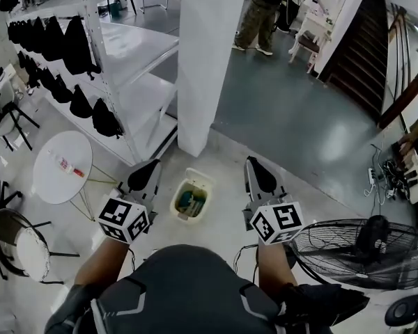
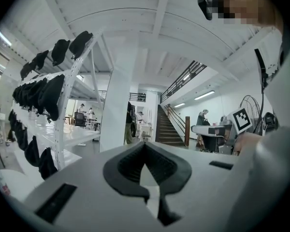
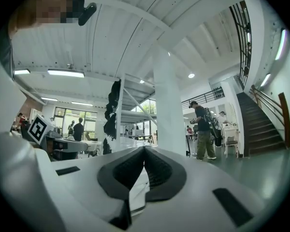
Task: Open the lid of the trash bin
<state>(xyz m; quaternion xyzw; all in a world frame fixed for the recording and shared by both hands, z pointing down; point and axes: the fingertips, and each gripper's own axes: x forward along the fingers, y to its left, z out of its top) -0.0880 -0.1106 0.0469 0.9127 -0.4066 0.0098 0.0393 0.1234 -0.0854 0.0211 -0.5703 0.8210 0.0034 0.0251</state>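
A small cream trash bin (image 1: 183, 212) stands on the floor ahead of me, between the two grippers. Its lid (image 1: 200, 178) is tilted up at the far side, and blue-green contents show inside. My left gripper (image 1: 145, 175) hovers to the bin's left, well above it, shut and empty. My right gripper (image 1: 260, 175) hovers to the bin's right, also shut and empty. Neither touches the bin. In the left gripper view the jaws (image 2: 145, 144) meet at the tip and point out at the room; the right gripper view (image 3: 145, 149) shows the same. The bin is hidden in both gripper views.
A white pillar (image 1: 209, 61) rises just beyond the bin. A shelving rack with black bags (image 1: 90, 47) stands at left, with a round white table (image 1: 61, 179) and a chair (image 1: 21, 245). A floor fan (image 1: 362, 245) lies at right. A person (image 1: 259, 12) stands far off.
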